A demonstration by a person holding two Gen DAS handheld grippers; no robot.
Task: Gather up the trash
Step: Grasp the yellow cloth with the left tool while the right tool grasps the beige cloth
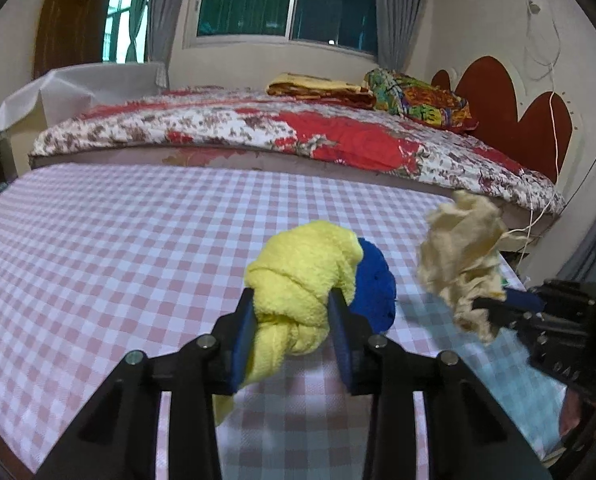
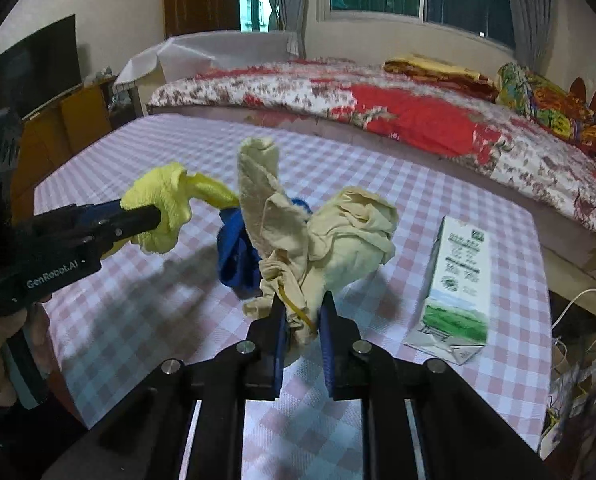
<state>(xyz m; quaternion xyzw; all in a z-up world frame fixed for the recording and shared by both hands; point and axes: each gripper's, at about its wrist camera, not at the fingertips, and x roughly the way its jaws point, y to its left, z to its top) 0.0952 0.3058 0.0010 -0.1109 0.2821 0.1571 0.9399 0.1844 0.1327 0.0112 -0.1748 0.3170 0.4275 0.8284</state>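
Note:
My left gripper (image 1: pixel 291 300) is shut on a knotted yellow cloth (image 1: pixel 302 276) and holds it above the checked table (image 1: pixel 117 248). It also shows in the right wrist view (image 2: pixel 157 216) with the yellow cloth (image 2: pixel 169 200). My right gripper (image 2: pixel 302 304) is shut on a crumpled beige cloth (image 2: pixel 338 236), lifted off the table; it shows at the right of the left wrist view (image 1: pixel 462 264). A blue cloth (image 1: pixel 374 280) lies on the table between them, also in the right wrist view (image 2: pixel 235 256).
A milk carton (image 2: pixel 458 280) lies on the table's right part. Behind the table is a bed (image 1: pixel 298 132) with a floral cover and pillows. A cord (image 2: pixel 578 300) hangs off the right edge. A dark screen (image 2: pixel 29 68) stands at left.

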